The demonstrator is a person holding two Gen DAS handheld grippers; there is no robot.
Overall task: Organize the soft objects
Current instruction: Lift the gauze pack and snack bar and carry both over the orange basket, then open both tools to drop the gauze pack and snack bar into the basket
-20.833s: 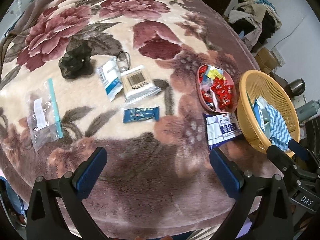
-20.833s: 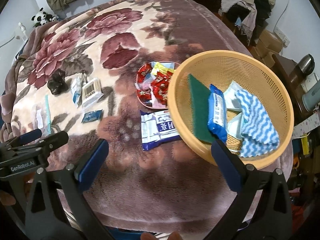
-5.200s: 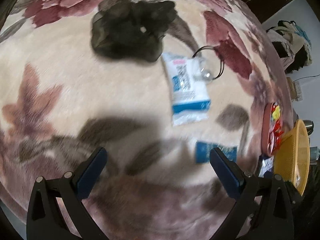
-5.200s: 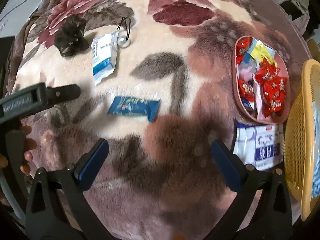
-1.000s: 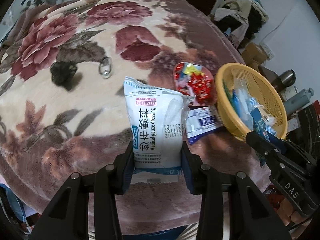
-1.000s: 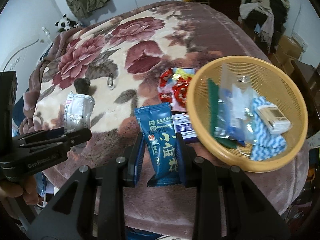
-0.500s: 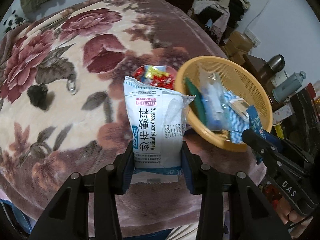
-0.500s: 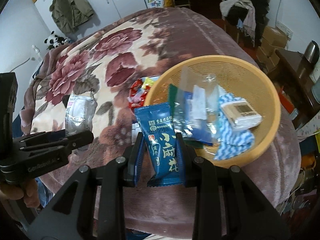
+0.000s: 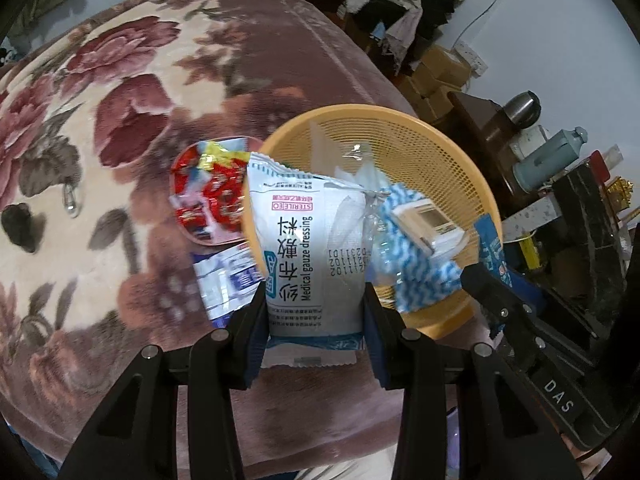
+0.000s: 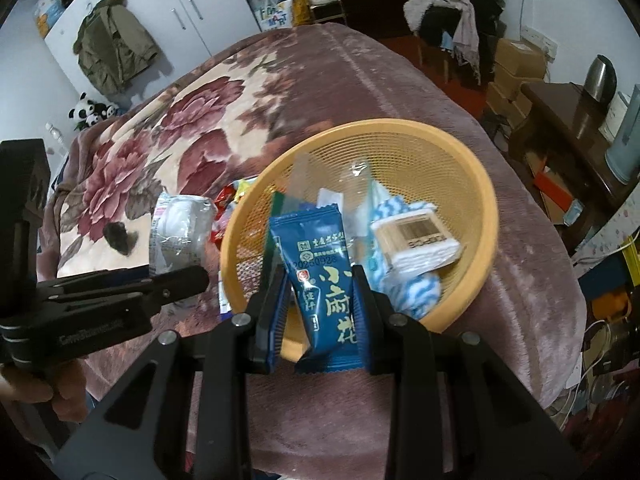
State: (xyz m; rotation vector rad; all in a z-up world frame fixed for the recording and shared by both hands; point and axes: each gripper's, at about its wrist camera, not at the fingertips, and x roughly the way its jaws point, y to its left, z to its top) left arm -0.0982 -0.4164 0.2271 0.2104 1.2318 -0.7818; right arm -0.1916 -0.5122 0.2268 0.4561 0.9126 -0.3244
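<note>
My left gripper [image 9: 316, 320] is shut on a white gauze dressing pack [image 9: 308, 248], which stands upright in front of the near left rim of the orange basket [image 9: 420, 124]. In the right wrist view my right gripper [image 10: 320, 312] is shut on a dark blue sachet [image 10: 324, 280], held over the basket's [image 10: 476, 168] near rim. The basket holds a blue-and-white cloth [image 10: 416, 284], a cotton swab box [image 10: 416, 240], clear bags and a green pad. The left gripper with the gauze pack [image 10: 176, 236] shows at the left of the right wrist view.
A pink dish of red candies [image 9: 208, 196] and a blue-and-white packet [image 9: 228, 280] lie left of the basket on the flowered blanket [image 9: 100, 80]. A black pouch [image 9: 18, 220] and a metal ring [image 9: 70, 200] lie far left. Dark furniture with flasks [image 9: 548, 156] stands right of the bed.
Both grippers have moved to the right, over toward the basket, each still holding its pack. The basket now sits straight ahead of them and looks larger in both views.
</note>
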